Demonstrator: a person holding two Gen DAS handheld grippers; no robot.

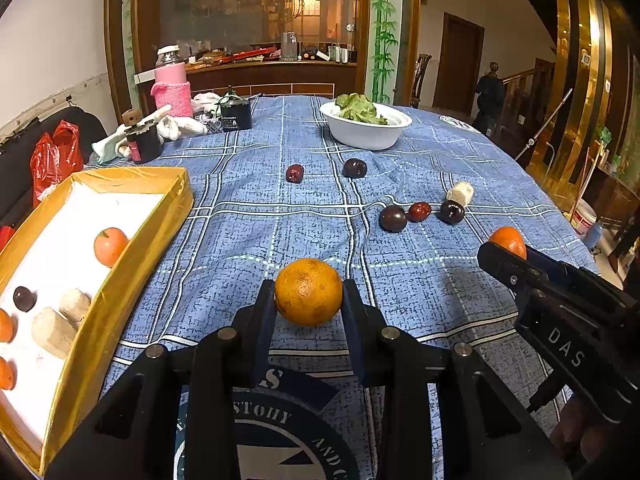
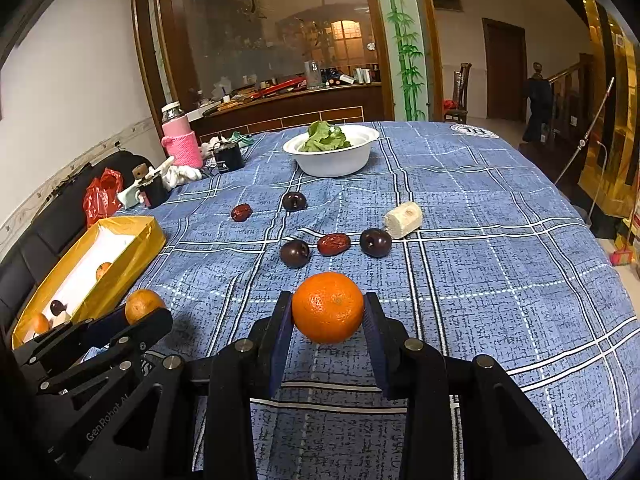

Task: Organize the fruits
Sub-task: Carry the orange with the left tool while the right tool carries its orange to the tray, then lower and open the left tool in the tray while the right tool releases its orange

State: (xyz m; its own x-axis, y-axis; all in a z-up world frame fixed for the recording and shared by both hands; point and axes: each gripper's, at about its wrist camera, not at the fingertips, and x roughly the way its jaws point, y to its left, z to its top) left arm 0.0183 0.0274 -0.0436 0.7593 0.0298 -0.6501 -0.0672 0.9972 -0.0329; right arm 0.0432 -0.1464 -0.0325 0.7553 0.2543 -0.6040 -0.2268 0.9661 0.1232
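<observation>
Both tongs are closed onto fruit — the left gripper (image 1: 309, 294) pinches a yellowish orange (image 1: 309, 292) between its fingers, and the right gripper (image 2: 327, 310) squeezes a brighter orange (image 2: 328, 307) the same way. To the left, a yellow box (image 1: 132, 248) already holds oranges, a dark plum and pale chunks. Three plums, two red dates and a pale chunk (image 2: 404, 219) lie loose on the blue checked tablecloth (image 2: 480, 240), near a white bowl (image 2: 332, 160) of greens.
</observation>
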